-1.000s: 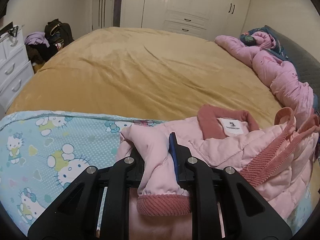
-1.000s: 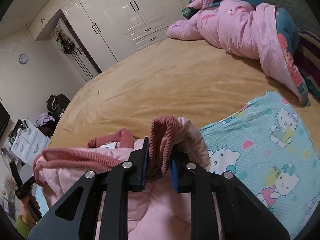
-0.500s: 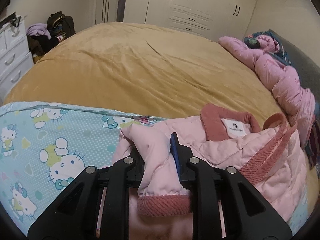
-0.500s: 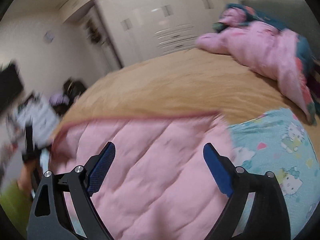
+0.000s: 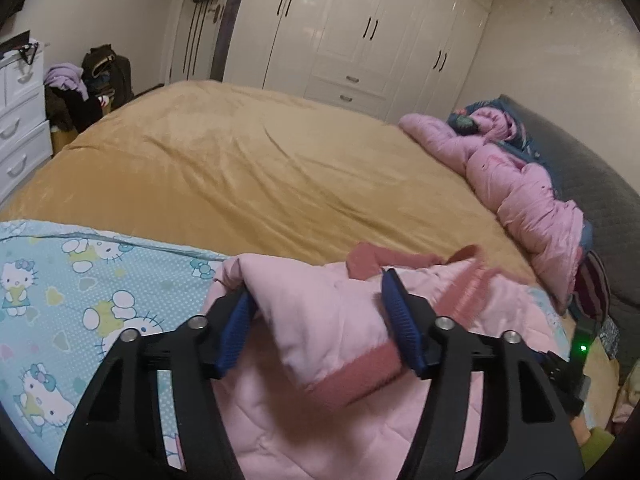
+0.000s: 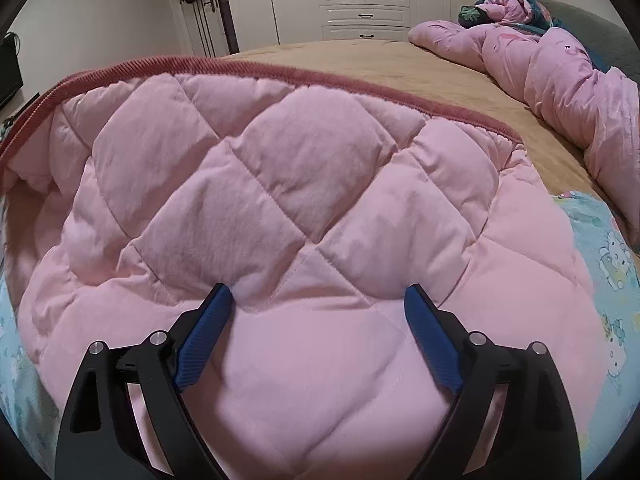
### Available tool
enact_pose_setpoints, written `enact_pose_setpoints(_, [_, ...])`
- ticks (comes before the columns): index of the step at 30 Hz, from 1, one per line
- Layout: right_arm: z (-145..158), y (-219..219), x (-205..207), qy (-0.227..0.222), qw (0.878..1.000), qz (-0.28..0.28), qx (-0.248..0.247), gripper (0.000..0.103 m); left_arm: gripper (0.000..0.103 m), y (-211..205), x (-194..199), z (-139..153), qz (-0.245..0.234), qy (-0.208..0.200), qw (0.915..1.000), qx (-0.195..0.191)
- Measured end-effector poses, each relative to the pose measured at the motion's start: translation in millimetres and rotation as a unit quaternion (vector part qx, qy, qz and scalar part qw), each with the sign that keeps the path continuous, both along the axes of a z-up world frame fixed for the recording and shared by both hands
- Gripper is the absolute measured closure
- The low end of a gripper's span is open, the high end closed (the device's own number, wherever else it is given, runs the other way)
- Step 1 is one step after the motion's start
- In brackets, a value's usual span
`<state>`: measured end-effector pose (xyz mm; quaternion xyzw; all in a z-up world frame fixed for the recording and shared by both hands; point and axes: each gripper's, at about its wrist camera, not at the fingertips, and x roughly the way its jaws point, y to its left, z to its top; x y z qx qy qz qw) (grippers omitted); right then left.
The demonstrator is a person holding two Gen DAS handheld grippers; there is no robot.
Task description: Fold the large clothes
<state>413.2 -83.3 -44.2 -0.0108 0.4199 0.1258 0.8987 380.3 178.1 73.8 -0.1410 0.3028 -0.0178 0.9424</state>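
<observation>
Your left gripper (image 5: 320, 320) sits at the bottom centre of the left wrist view with its jaws about half open; they have just been opening, and the pale pink sleeve with its dusty-rose ribbed cuff (image 5: 356, 376) lies loose between the blue pads, no longer pinched. That sleeve belongs to the pale pink quilted jacket with dusty-rose ribbed trim (image 5: 320, 420), which lies in the lower centre of the frame on a light-blue cartoon-cat printed sheet (image 5: 80, 300), itself spread over the mustard-yellow bed cover (image 5: 260, 168). Your right gripper (image 6: 318, 328) is at the bottom of the right wrist view, jaws spread wide after just opening, both blue pad tips resting against the jacket's diamond-quilted surface (image 6: 260, 200) with nothing clamped. In that view the jacket fills most of the frame, its ribbed hem (image 6: 280, 72) arching across the top. A crumpled pink duvet (image 6: 560, 72) lies at the upper right on the bed, and white wardrobe doors (image 5: 360, 32) stand behind at top centre.
</observation>
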Motion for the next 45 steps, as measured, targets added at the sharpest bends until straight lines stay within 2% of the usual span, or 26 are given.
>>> enact_pose_setpoints(2, [0,-1,3,-0.001,1.000,-0.001,-0.003,0.015,0.028,-2,-7,3,0.015,-0.014,0.9996,0.019])
enact_pose_setpoints(3, [1,-2,3,-0.001,1.000,-0.001,-0.001,0.015,0.026,-4,-11,4,0.020,-0.022,0.9990,0.034])
enact_pose_setpoints(5, [5,-5,3,-0.006,1.000,0.000,0.005,0.015,0.026,-9,-13,2,0.015,-0.016,0.9979,0.061])
enact_pose_setpoints(11, [46,-46,-25,-0.057,0.996,-0.023,0.064,0.016,0.024,-14,-17,-9,0.007,0.002,0.9962,0.087])
enact_pose_setpoints(13, [62,-70,-39,-0.091,0.993,-0.042,0.055,0.016,0.022,-14,-16,-13,0.007,0.009,0.9956,0.093])
enact_pose_setpoints(16, [75,-104,-50,-0.111,0.991,-0.070,0.026,0.014,0.021,-11,-20,-21,0.007,0.019,0.9955,0.093])
enact_pose_setpoints(19, [77,-132,-62,-0.114,0.989,-0.097,0.017,0.012,0.016,-6,-25,-31,0.013,0.032,0.9948,0.096])
enact_pose_setpoints(21, [72,-153,-70,-0.103,0.988,-0.111,0.032,0.012,0.015,-5,-29,-35,0.014,0.036,0.9950,0.092])
enact_pose_setpoints(23, [66,-168,-85,-0.100,0.986,-0.124,0.043,0.012,0.010,-4,-36,-40,0.013,0.041,0.9948,0.092])
enact_pose_setpoints(27, [55,-178,-110,-0.094,0.986,-0.129,0.057,0.011,0.009,-1,-53,-54,0.007,0.057,0.9933,0.100])
enact_pose_setpoints(32, [42,-175,-127,-0.081,0.989,-0.117,0.048,0.010,0.009,11,-71,-77,-0.001,0.075,0.9943,0.076])
enact_pose_setpoints(38, [40,-163,-98,-0.066,0.991,-0.104,0.051,0.010,0.009,21,-51,-87,0.002,0.087,0.9943,0.061])
enact_pose_setpoints(43, [36,-153,-37,-0.039,0.991,-0.119,0.052,0.010,0.009,26,-8,-97,0.014,0.111,0.9921,0.056])
enact_pose_setpoints(44, [34,-154,-26,-0.034,0.990,-0.126,0.054,0.011,0.011,26,-4,-97,0.013,0.112,0.9922,0.053])
enact_pose_setpoints(45, [32,-155,-16,-0.029,0.989,-0.136,0.051,0.012,0.017,24,4,-98,0.012,0.115,0.9917,0.057])
